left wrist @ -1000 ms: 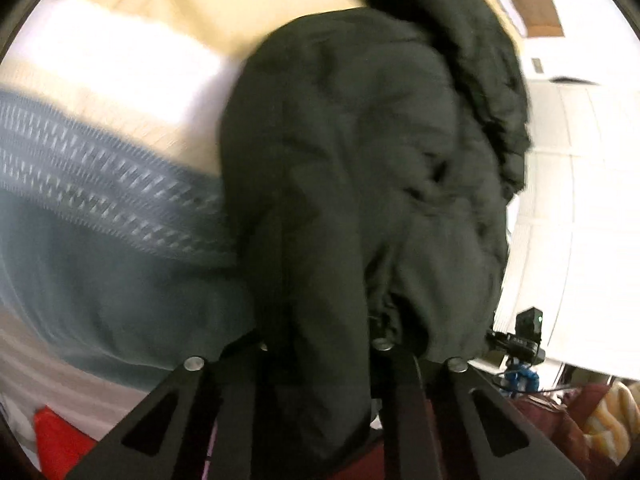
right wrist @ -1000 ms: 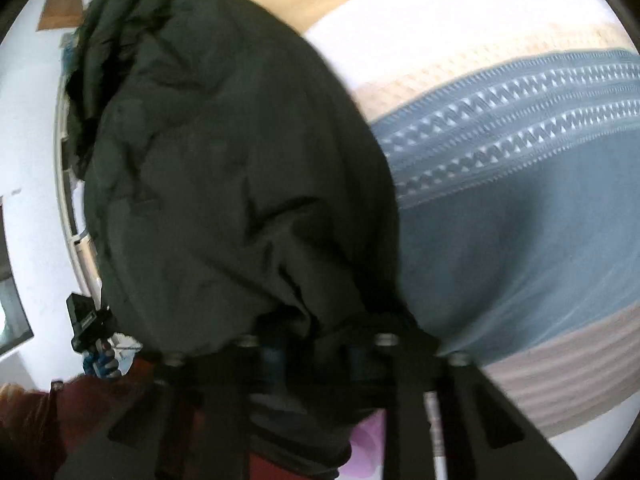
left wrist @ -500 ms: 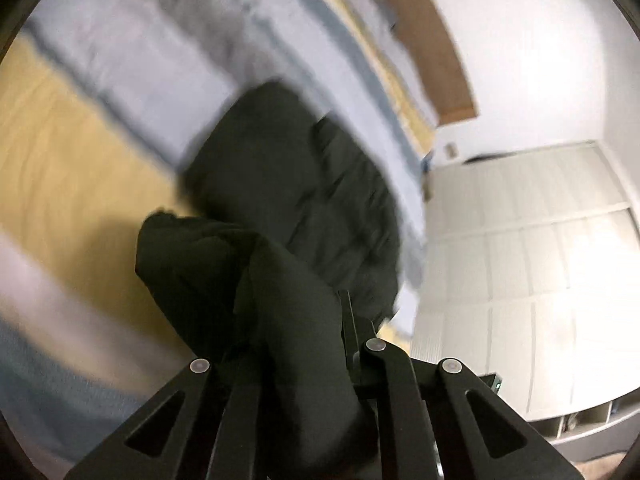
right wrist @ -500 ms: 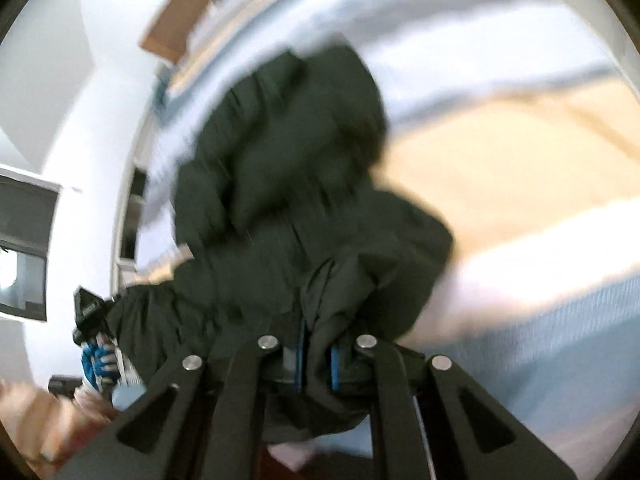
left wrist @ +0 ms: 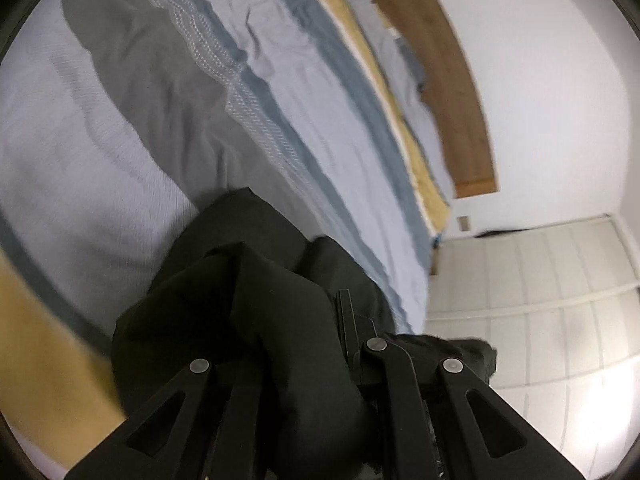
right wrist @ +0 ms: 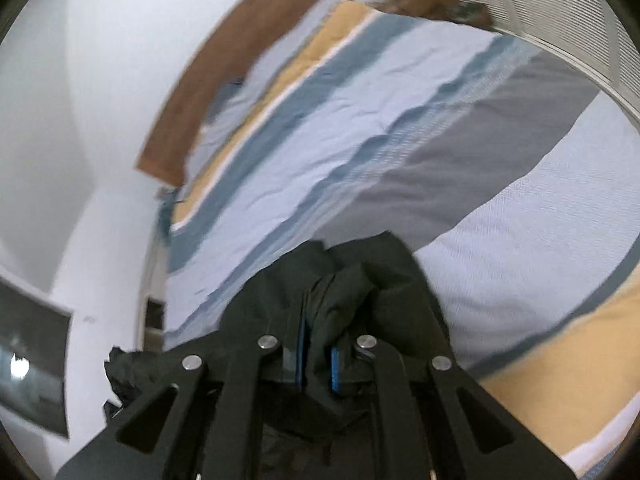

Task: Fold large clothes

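Black garment (left wrist: 256, 304) bunched between both grippers' (right wrist: 316, 360) closed jaws, above bedspread (right wrist: 400, 128).

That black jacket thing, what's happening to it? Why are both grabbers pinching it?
A person is folding a big dark jacket over a striped bedspread. The left gripper is shut on a bunch of its cloth, and the right gripper pinches another bunch between its blue pads. The jacket looks crumpled, not yet folded flat. A wooden headboard stands at the bed's far end.

Dark bunched jacket (left wrist: 256, 312) above bedspread (left wrist: 280, 120)
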The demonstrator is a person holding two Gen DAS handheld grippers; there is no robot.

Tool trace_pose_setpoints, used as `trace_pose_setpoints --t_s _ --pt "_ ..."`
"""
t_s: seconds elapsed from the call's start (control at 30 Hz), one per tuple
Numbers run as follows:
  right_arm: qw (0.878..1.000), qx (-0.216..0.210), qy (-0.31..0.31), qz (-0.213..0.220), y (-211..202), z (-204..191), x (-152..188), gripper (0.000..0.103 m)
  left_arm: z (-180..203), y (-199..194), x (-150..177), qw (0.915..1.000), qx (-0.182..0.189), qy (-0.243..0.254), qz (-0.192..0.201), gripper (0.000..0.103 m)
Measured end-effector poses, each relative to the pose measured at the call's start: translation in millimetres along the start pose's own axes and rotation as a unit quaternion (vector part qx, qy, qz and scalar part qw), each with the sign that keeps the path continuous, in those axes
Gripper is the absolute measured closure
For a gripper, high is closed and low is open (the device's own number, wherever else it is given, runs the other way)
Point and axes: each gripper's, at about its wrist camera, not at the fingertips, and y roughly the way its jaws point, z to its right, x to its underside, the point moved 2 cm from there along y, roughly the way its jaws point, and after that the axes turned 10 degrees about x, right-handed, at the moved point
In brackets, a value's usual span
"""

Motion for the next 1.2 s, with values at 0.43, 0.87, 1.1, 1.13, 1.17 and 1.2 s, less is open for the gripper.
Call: trace_pose_setpoints --t_s 0.43,0.87,1.1,1.13,1.17,1.2 --pt "0.994 0.072 0.041 -0.068 128.2 23.7 -20.9 0.08 -44.5 81.5 -32.2 0.9964 -0.066 -0.03 -0.044 0.071" --pt "1.0 0.018 0.012 0.017 37.7 9.1 -50.7 0.02 9.3 -4.3 -44.3 0.9977 -0.046 0.028 0.042 0.023" --pt "0.988 0.032 -0.151 0.019 25.9 -67.9 27.0 0.02 55.8 15.6 19.1 0.9729 -0.144 0.181 -0.004 0.023" --pt "0.985 0.036 -0.17 0.019 30.3 -79.4 39.5 0.02 60.9 27.0 32.7 0.9661 -0.157 0.204 -0.013 0.023" --pt "0.983 0.037 -0.179 0.019 33.8 -87.0 47.4 0.02 66.0 38.7 45.6 0.9601 -0.165 0.225 -0.022 0.023" --pt "0.981 0.036 -0.191 0.018 37.9 -97.2 58.8 0.02 71.9 51.5 57.6 0.9554 -0.166 0.242 -0.031 0.023"
